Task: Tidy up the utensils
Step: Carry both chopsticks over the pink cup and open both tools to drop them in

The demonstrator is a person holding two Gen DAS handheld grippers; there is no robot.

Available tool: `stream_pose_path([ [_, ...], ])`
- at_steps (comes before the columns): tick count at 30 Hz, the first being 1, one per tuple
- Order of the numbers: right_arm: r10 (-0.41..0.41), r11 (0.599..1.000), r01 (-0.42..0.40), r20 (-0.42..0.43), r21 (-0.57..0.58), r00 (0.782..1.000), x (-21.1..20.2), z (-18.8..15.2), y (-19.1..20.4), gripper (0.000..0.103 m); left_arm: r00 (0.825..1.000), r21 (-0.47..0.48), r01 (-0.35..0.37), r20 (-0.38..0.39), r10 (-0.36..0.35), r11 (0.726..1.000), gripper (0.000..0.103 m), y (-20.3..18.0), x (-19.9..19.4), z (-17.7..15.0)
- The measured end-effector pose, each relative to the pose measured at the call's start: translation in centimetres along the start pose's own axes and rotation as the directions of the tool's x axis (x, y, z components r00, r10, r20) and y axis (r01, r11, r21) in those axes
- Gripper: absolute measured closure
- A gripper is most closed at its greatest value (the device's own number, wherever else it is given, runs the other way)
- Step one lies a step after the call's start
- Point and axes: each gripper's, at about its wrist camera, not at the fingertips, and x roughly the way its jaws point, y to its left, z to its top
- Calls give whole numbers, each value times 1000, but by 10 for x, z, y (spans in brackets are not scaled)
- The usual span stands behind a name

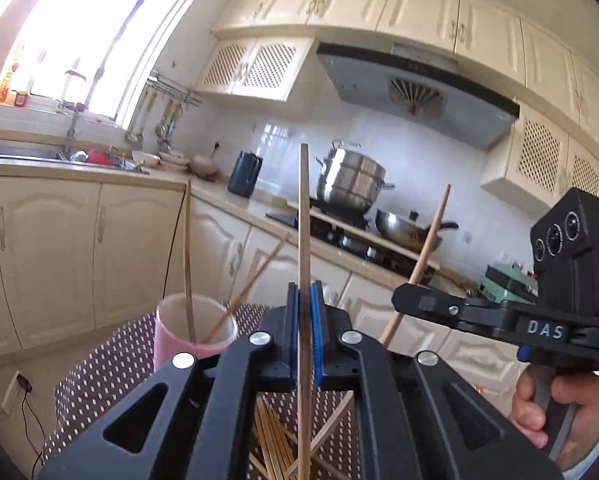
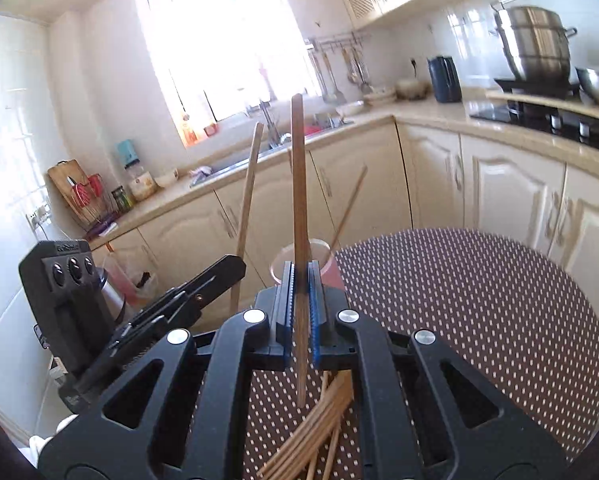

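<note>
While both grippers are clamping one upright chopstick each, I am reading the pink cup (image 1: 193, 330) lower left of the left gripper (image 1: 304, 320), nearer than the right gripper (image 2: 299, 300).

upright chopstick (image 2: 298, 216) in right gripper (image 2: 300, 304)

Loose wooden chopsticks (image 2: 319, 432) lie piled on the table; two stand in the pink cup (image 1: 187, 340).

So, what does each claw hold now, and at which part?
Each holds one chopstick, roughly upright. The left claw grips its chopstick near the middle; the right claw grips its chopstick below the middle.
</note>
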Motion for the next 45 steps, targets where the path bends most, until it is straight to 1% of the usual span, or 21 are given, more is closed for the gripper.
stream_pose_path([
  [3,3,1000,-2,28,-31,1000,7,18,6,96,997,3,-25,68,24,1000,97,6,1,15],
  [8,-1,997,6,65,-72,998,25,40,13,96,979,17,-87,188,83,996,97,18,13,42],
  [11,5,997,3,90,-83,996,36,52,15,96,969,23,-119,221,111,993,97,26,25,54],
  [15,-3,994,17,125,-113,992,49,61,22,96,953,32,-172,260,158,985,97,37,44,59],
  [21,11,993,4,131,-118,991,64,70,19,96,942,12,-194,283,182,981,97,53,67,64],
  [25,13,994,3,152,-109,988,66,76,15,96,937,20,-221,281,207,975,97,59,81,59],
  [28,17,994,0,162,-108,987,68,78,14,96,940,27,-232,263,217,972,97,61,88,49],
  [31,3,991,19,163,-129,987,73,78,16,96,948,20,-227,234,216,974,97,63,93,41],
  [34,-19,989,39,144,-143,989,83,70,16,96,954,16,-227,203,219,974,97,65,95,31],
  [43,-54,991,60,53,-118,997,103,46,10,96,964,26,-229,147,223,973,96,62,83,19],
  [44,-58,991,63,47,-115,997,103,45,10,95,965,22,-225,144,219,974,96,61,80,20],
  [45,-61,992,66,42,-112,997,103,44,11,95,965,20,-223,143,218,975,92,60,78,20],
])
